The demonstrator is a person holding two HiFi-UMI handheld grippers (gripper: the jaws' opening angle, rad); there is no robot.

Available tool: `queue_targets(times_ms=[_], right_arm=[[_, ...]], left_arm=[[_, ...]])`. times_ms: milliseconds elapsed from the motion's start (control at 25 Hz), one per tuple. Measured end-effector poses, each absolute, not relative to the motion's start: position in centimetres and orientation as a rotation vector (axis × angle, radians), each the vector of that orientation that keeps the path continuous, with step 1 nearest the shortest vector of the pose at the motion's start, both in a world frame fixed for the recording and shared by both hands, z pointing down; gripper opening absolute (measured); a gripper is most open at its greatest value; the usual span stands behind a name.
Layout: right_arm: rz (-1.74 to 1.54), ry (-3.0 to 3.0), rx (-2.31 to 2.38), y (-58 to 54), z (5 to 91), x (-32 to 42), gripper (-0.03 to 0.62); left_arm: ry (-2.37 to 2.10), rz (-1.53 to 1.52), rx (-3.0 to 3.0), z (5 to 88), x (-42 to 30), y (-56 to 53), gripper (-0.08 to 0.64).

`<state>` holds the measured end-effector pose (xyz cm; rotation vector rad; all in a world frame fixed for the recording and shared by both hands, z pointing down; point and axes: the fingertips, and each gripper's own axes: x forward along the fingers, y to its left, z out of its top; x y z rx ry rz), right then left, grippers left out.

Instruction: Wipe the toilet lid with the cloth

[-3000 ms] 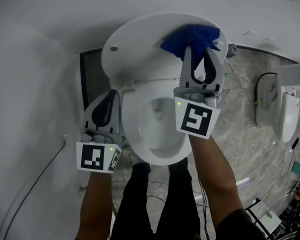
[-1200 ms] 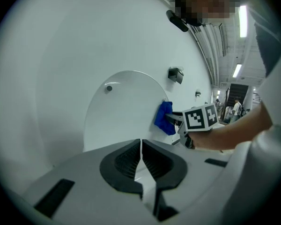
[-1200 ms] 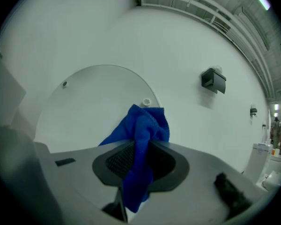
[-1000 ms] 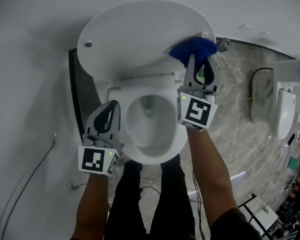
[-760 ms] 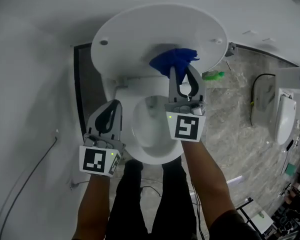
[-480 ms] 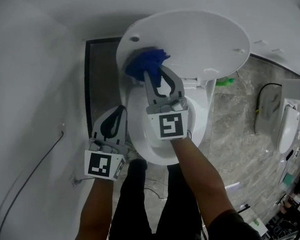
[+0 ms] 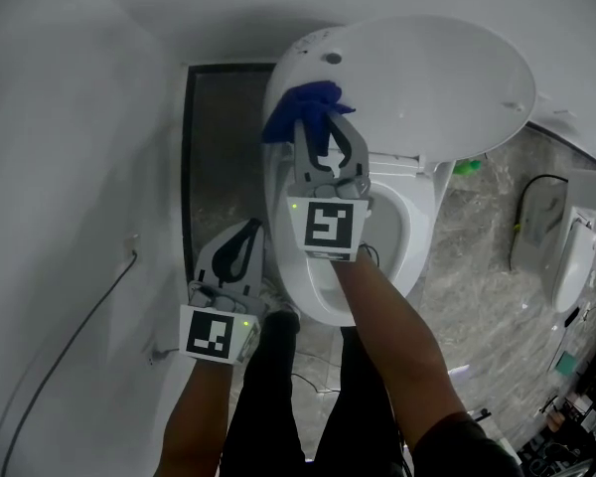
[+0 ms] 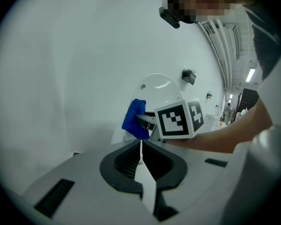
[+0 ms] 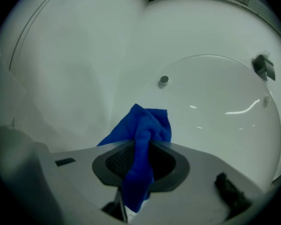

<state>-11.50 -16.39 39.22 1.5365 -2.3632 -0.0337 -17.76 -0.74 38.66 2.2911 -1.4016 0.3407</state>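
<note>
Right hand-held gripper [image 9: 143, 143] is clamping tight on the blue cloth [image 9: 147, 125], and the bunched end is sitting at the left edge of the raised toilet lid [image 7: 427, 78], just below the little bumper [image 7: 330, 58]. Looks like we're mid-wipe. Next move, I'd guess, is dragging it across the lid's face toward the right while keeping it pressed on. Left hand-held gripper [image 7: 243, 235] is hanging closed and empty beside the toilet bowl [image 7: 413, 251].
</note>
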Motion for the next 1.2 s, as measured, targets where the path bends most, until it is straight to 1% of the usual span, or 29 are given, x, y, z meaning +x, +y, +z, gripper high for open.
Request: queue_targets(times_ms=[240,520,880,1200], right_arm=[[0.002,-2.256,1.674,-17.5,39.3,-6.6,0.084],[0.041,-2.198,1.794,-18.2,39.4,-0.8,0.084],[0.015,-2.024,1.900,-17.1,40.4,9.6,0.084],[-0.025,-1.928,1.927,-15.2,40.9,15.9,0.084]], left_arm=[[-1.376,0.367,2.325,39.0,-17.1,-1.4,0.021],[-1.314,0.404,2.375,39.2,-13.6,-2.8,0.021],[-1.413,0.403,2.387,39.3,-11.2,-5.8,0.021],[-1.444,0.374,2.442,39.3,-7.5,-10.4,0.021]])
